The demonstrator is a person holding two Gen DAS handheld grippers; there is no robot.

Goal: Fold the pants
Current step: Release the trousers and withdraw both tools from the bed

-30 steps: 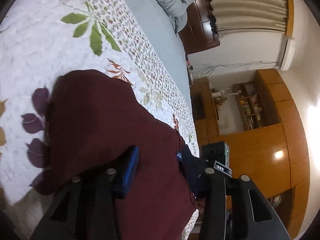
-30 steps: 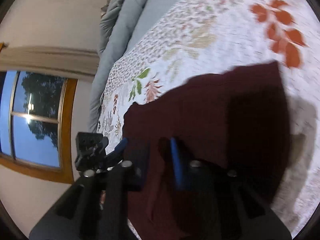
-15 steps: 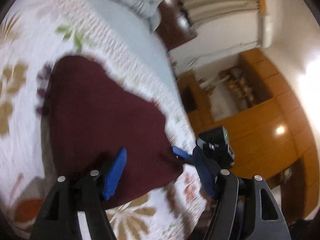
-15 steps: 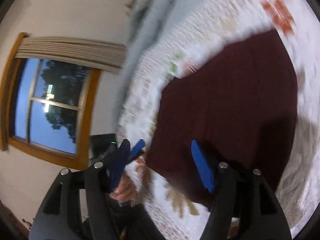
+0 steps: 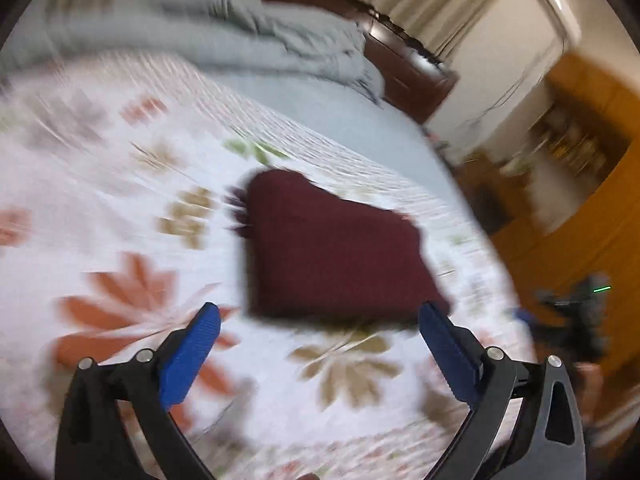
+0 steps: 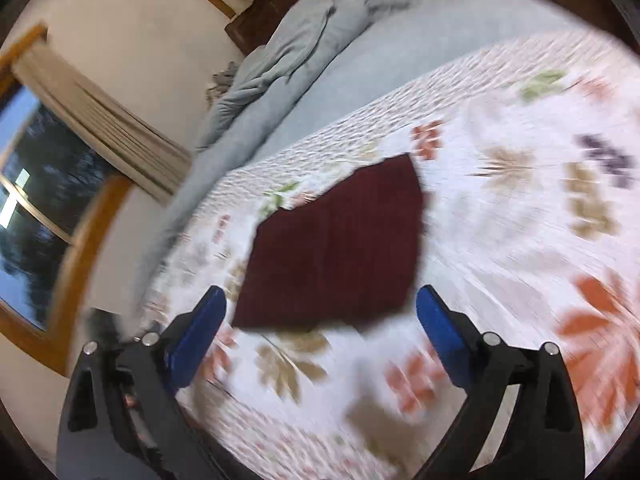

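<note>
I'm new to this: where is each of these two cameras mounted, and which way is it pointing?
Left wrist view: sits on the left gripper, looking down along its blue-padded open fingers at the folded dark maroon pants on the floral white quilt; the other gripper shows blurred at right.
Right wrist view: sits on the right gripper, facing down over its open fingers at the same pants; a window lies left.
Both share the pants, quilt and rumpled grey duvet. Both grippers' jaws have just been opening, nothing between them.
</note>
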